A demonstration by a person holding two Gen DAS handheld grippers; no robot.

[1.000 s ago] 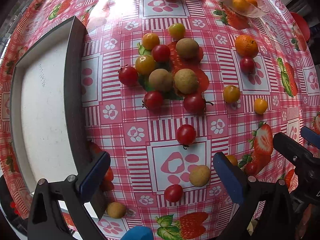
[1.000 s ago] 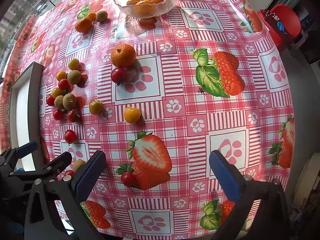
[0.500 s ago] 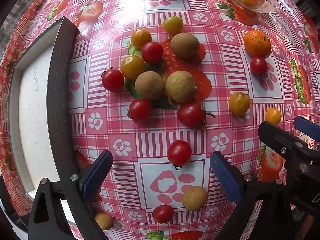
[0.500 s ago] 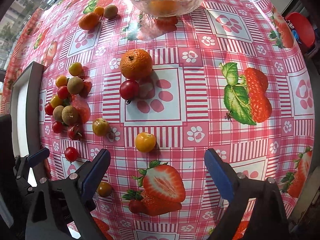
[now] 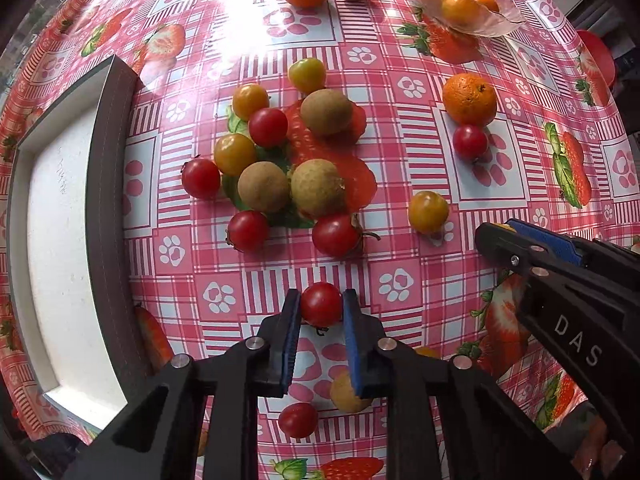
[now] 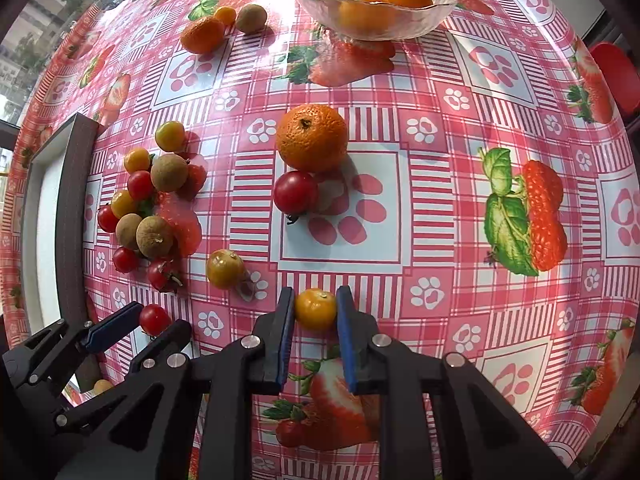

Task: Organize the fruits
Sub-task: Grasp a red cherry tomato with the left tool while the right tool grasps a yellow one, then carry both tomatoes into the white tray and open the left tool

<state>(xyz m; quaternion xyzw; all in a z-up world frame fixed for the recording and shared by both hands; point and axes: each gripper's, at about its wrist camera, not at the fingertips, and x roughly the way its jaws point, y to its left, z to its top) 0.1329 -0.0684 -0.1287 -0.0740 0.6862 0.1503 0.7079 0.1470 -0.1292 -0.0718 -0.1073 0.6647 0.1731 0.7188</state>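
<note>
Left gripper [image 5: 321, 307] clamped on a red cherry tomato [image 5: 321, 304]; right gripper [image 6: 315, 309] clamped on a yellow one [image 6: 315, 309]. White tray [image 5: 56, 216] holds nothing (sorting barely begun).

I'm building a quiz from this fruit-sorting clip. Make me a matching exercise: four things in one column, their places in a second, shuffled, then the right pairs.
Things:
1. red cherry tomato
2. yellow cherry tomato
3. glass bowl
4. tray

Places:
A. far end of the table, holding oranges
B. between the right gripper's fingers
C. left of the fruit cluster
D. between the left gripper's fingers

Pairs: 1-D, 2-B, 3-A, 4-C
</note>
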